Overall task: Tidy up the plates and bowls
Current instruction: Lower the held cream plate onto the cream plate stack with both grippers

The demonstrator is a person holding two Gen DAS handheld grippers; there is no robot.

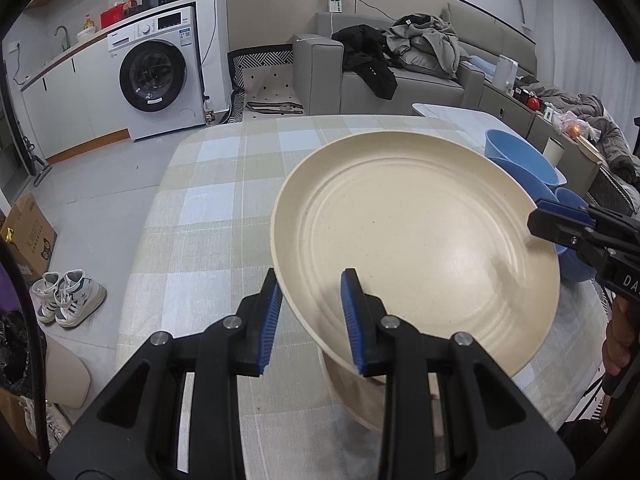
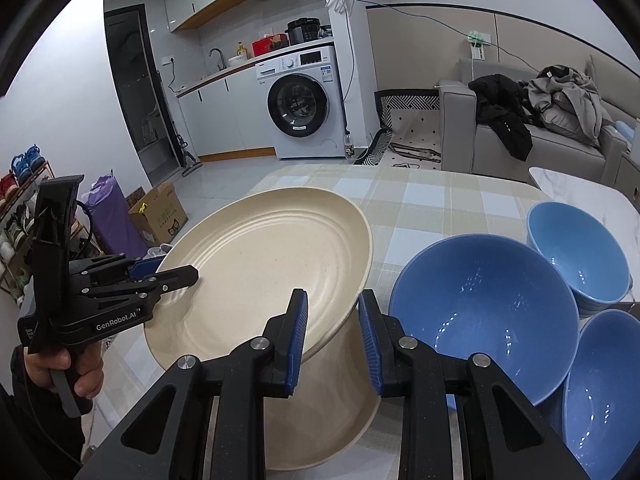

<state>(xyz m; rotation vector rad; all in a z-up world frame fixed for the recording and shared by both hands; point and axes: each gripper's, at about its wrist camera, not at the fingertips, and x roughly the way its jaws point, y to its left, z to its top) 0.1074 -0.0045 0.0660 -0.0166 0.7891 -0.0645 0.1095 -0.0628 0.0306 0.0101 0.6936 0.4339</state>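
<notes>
A large cream plate [image 1: 420, 240] is held tilted above the checked tablecloth; it also shows in the right wrist view [image 2: 264, 256]. My left gripper [image 1: 310, 300] straddles its near rim, one finger above and one below, jaws not fully closed. My right gripper [image 2: 332, 320] straddles the opposite rim the same way and shows at the right of the left wrist view [image 1: 560, 228]. Another cream plate [image 2: 340, 408] lies on the table below it. Three blue bowls stand to the right: a large one [image 2: 484, 312] and two smaller ones [image 2: 576, 252] [image 2: 608, 392].
The table [image 1: 208, 208] carries a beige and blue checked cloth. A white marble-look table [image 2: 580, 188] adjoins it at the far right. A washing machine [image 1: 160, 76], a grey sofa with clothes [image 1: 400, 64], shoes and a cardboard box [image 1: 28, 236] stand on the floor around.
</notes>
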